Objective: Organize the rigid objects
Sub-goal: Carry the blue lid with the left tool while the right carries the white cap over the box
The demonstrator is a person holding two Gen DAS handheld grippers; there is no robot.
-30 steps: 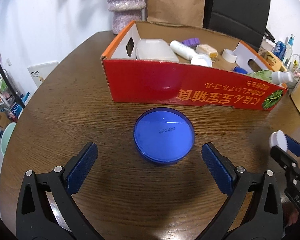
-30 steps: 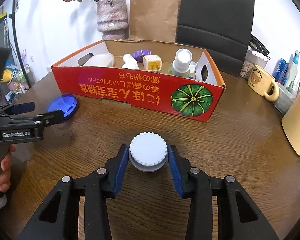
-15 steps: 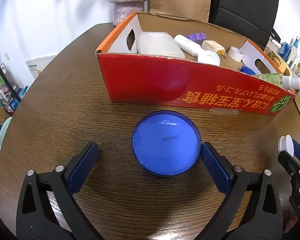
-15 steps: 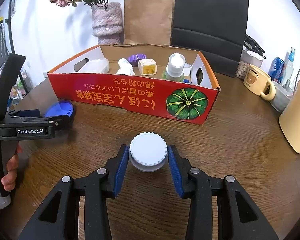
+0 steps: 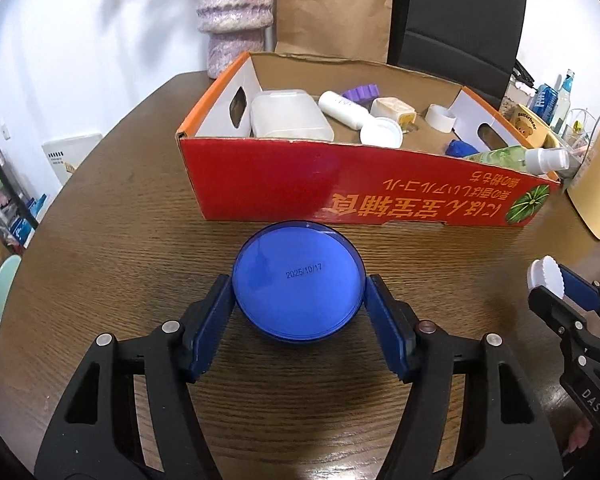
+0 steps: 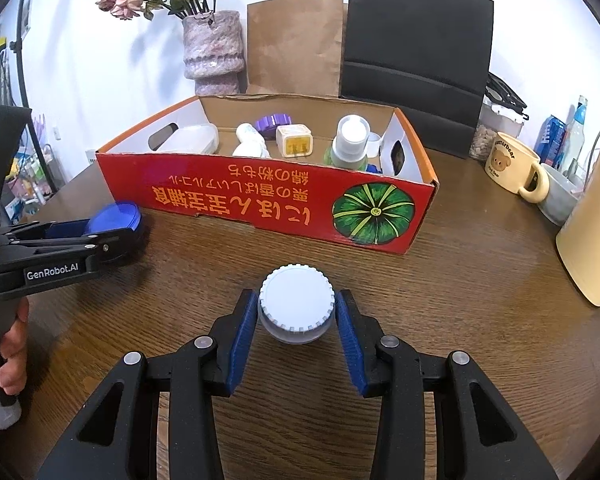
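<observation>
Closing in: left gripper (image 5: pixel 299 304), jaws just drawn inward, blue pads now flat against both sides of the round blue lid-topped container (image 5: pixel 298 282), date stamp facing up. Sat on the brown wooden table (image 5: pixel 120 208), right in front of the red cardboard box (image 5: pixel 340 188), near its long printed wall but apart from it. Gripped tight over on the right too: right gripper (image 6: pixel 296 320) narrowed onto the white ribbed-cap jar (image 6: pixel 296 306), pads pressed against the cap's ridged edge, jar standing on the table just short of the box's pumpkin picture. Already lying inside the box: white rectangular container (image 5: pixel 290 114) at the left end, white bottle (image 5: pixel 342 106) on its side, purple ridged piece (image 5: pixel 362 92), cream-yellow block (image 5: pixel 392 108), roll of white tape (image 5: pixel 440 117), green spray bottle (image 5: pixel 516 158) leaning at the right end. Seen at the right-wrist view's left edge: fingers (image 6: pixel 14 344) wrapped around the left handle.
</observation>
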